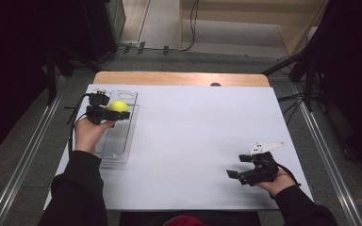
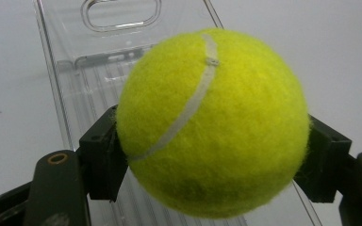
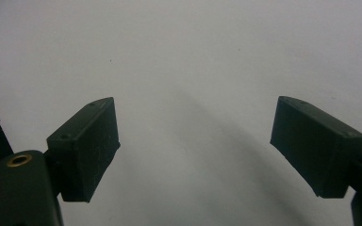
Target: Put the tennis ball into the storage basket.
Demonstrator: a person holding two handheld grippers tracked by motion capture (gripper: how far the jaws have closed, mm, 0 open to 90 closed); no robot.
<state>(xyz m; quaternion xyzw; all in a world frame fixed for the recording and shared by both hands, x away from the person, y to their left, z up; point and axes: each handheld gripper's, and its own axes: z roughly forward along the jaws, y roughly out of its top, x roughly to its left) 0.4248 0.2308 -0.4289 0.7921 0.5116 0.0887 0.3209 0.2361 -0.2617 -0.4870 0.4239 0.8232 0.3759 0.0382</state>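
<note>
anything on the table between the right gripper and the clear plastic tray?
Nothing: in the high view, bare white table runs from the right gripper to the clear plastic tray.

I see broad bare counter [image 1: 193, 141] between my 2 grippers, wide enough for either to cross. The clear tray [image 1: 122, 141] along the counter's left edge is the 1 obstacle, and my left gripper [image 1: 115, 113] hangs over its far half with the tennis ball [image 1: 119, 106].
</note>
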